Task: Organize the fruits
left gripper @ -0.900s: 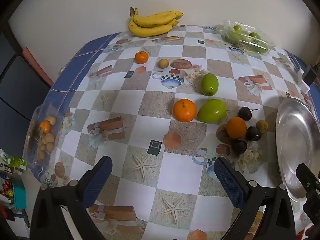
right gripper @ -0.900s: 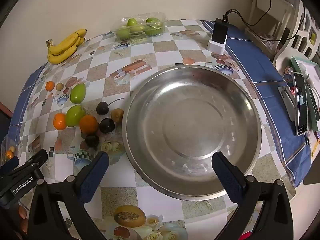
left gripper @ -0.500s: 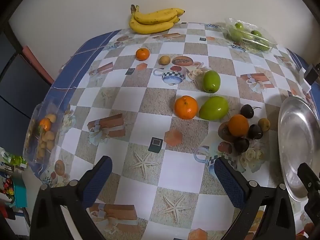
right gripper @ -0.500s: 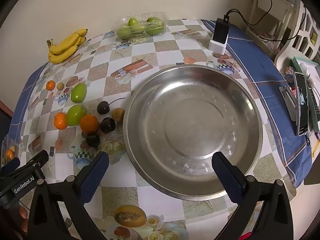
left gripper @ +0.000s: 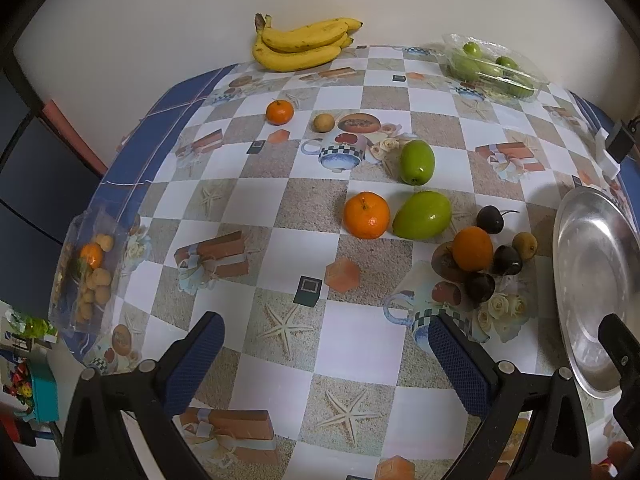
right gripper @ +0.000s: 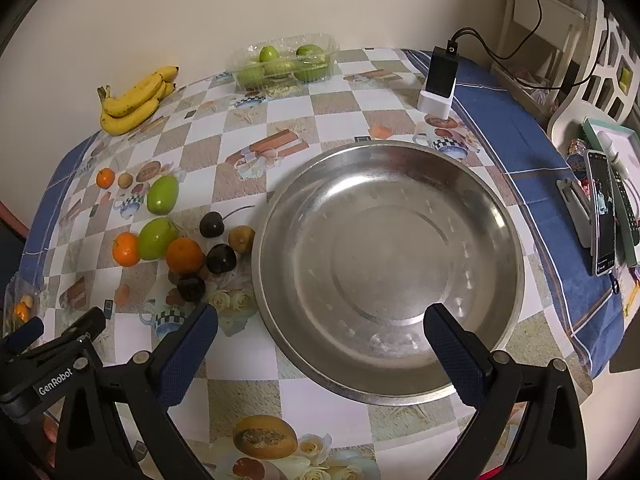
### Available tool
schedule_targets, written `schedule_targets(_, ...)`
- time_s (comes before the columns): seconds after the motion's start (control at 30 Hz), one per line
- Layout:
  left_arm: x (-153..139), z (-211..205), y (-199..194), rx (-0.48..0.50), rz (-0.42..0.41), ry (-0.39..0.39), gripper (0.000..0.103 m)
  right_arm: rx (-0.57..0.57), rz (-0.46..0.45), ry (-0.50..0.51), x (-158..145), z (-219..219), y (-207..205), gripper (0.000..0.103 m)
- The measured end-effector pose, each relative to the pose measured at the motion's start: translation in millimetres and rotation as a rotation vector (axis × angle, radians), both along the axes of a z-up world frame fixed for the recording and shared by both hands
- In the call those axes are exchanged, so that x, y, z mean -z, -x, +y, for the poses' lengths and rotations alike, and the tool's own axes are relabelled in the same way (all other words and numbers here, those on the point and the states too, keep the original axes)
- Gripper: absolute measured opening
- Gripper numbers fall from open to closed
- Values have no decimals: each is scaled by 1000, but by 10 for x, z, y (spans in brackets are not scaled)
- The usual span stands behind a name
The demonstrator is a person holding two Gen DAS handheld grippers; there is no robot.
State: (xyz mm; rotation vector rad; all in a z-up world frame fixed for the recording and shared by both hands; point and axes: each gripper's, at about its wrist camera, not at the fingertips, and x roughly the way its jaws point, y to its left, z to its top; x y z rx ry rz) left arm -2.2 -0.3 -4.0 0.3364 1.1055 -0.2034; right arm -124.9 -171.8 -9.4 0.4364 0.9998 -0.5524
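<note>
Left wrist view: the left gripper point(left gripper: 326, 360) hangs over the desk point(left gripper: 360, 344), its jaws spread wide with nothing between them. Ahead on the checked cloth lie the loose fruits. A big orange point(left gripper: 366, 215) touches a green mango point(left gripper: 422, 216); a second mango point(left gripper: 417, 161) sits just behind them. To the right a cluster gathers: another orange point(left gripper: 472, 249), three dark plums point(left gripper: 507, 260) and a small brown fruit point(left gripper: 525, 245), all close to the rim of the steel bowl point(left gripper: 592, 264). Farther back are a small orange point(left gripper: 279, 112) and a tan fruit point(left gripper: 323, 122). Bananas point(left gripper: 300, 46) lie against the wall, and a clear box point(left gripper: 494, 68) of green fruit stands at the far right. A bag point(left gripper: 86, 272) of small fruit hangs at the desk's left edge.

Right wrist view: the right gripper point(right gripper: 320, 354) hovers over the near rim of the bowl point(right gripper: 388, 240), jaws wide apart and holding nothing. The bowl has no fruit in it. The fruit cluster sits just left of it, the brown fruit point(right gripper: 241, 239) nearest the rim. The left gripper point(right gripper: 52, 364) shows at lower left. A charger point(right gripper: 439, 80) stands behind the bowl, and a phone point(right gripper: 602, 212) lies at the right.
</note>
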Motion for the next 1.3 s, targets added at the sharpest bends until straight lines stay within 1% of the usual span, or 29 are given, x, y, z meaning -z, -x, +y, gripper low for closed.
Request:
schedule_targets(0.4, 4, -3, 1, 0, 1, -1, 103, -6, 2, -12, 18, 3, -19, 102)
schedule_targets(1.3, 9, -14, 20, 4, 0, -3, 103, -11, 10, -3, -1, 13, -25, 102)
